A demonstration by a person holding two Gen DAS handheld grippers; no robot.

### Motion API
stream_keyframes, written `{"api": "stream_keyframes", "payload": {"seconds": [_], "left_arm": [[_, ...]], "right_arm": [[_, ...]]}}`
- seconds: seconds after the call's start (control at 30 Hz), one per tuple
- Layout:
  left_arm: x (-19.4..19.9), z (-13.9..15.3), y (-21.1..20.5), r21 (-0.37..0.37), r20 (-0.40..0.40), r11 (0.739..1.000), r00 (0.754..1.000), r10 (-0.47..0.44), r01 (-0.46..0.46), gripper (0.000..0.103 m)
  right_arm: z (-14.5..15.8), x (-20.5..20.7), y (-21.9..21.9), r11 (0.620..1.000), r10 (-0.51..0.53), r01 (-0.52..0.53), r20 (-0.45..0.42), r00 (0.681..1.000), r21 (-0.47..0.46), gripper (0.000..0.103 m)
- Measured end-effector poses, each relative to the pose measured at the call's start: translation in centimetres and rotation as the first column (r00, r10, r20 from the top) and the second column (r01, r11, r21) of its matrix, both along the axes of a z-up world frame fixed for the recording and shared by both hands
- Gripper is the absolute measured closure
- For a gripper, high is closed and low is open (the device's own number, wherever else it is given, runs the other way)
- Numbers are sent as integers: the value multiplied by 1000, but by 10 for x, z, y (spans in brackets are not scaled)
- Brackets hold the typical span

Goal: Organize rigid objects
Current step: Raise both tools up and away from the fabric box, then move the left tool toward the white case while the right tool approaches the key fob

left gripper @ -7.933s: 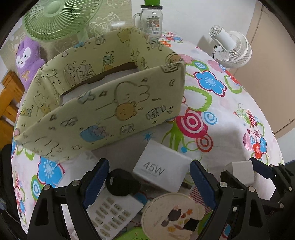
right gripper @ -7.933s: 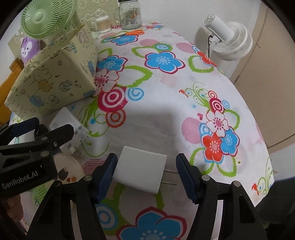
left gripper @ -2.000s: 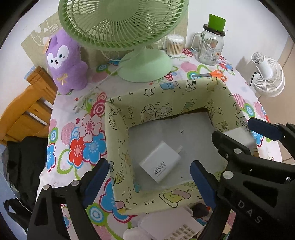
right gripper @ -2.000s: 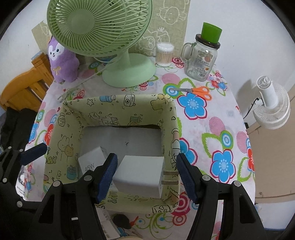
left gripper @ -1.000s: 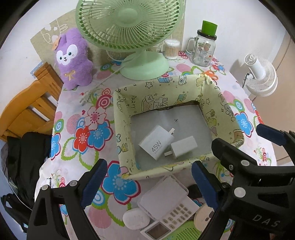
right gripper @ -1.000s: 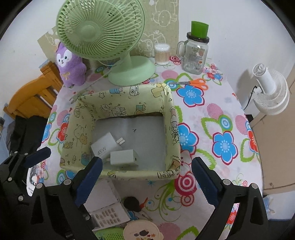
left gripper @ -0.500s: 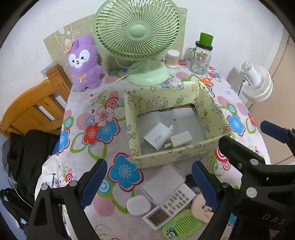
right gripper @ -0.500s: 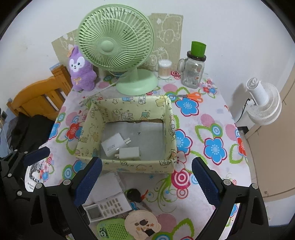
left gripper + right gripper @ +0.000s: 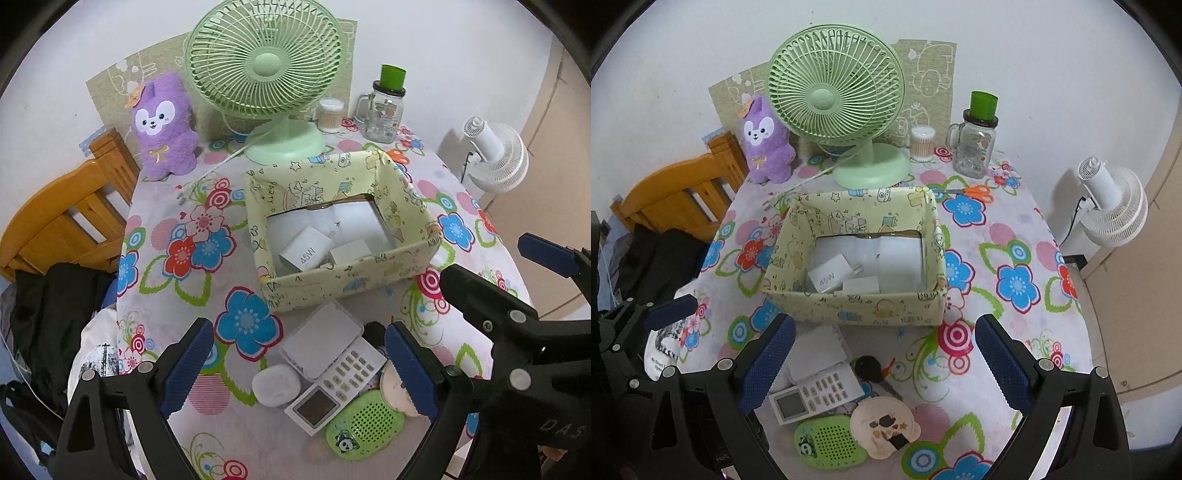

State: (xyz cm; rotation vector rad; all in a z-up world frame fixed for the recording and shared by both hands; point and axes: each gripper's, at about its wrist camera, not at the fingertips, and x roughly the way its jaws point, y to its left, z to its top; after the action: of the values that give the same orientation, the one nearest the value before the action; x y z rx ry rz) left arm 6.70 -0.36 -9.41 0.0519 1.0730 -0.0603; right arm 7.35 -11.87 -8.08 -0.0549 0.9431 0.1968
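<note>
A pale yellow cartoon-print box (image 9: 354,280) (image 9: 857,306) stands mid-table. Inside it lie a white 45W charger (image 9: 304,253) (image 9: 827,278) and a second white charger (image 9: 349,251) (image 9: 860,285). In front of the box lie a white calculator in a clear case (image 9: 332,373) (image 9: 816,391), a white oval case (image 9: 275,384), a green perforated disc (image 9: 364,424) (image 9: 829,441), a cream round piece (image 9: 882,424) and a black key fob (image 9: 868,367). My left gripper (image 9: 295,369) and right gripper (image 9: 882,362) are both open and empty, held high above these items.
A green desk fan (image 9: 838,96), a purple plush (image 9: 766,140), a cotton swab jar (image 9: 922,142), a glass mug with green lid (image 9: 975,136) and orange scissors (image 9: 975,192) stand behind the box. A wooden chair (image 9: 679,195) is left, a white fan (image 9: 1108,206) right.
Both grippers have pulled up and back from the box, so more of the table shows. The two chargers stay in the box.
</note>
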Motion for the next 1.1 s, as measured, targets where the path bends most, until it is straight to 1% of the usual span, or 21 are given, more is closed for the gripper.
{"api": "stream_keyframes", "payload": {"seconds": [0.17,0.37,0.77,0.97,1.1], "left_arm": [[-6,-9,0,-6,-6,999,999,-32,32,8],[-12,-23,0,-10,-19,997,997,-74,74,8],[-17,-66,-6,-23,-90,993,989,-113,112,8],[-17,-81,-6,-19,-112,993,986,-121,119,8],[-17,-89,-6,-34,-123,991,984,-131,128,8]], "right_arm": [[-4,-10,0,1000,-5,6,10,1000,-12,4],[-14,-21,-2,1000,-21,21,15,1000,1,4],[-53,-33,-9,999,-36,36,-34,999,3,4],[-69,-32,-13,999,-49,48,-51,998,-6,4],[-79,-32,-14,999,-53,52,-66,996,-6,4]]}}
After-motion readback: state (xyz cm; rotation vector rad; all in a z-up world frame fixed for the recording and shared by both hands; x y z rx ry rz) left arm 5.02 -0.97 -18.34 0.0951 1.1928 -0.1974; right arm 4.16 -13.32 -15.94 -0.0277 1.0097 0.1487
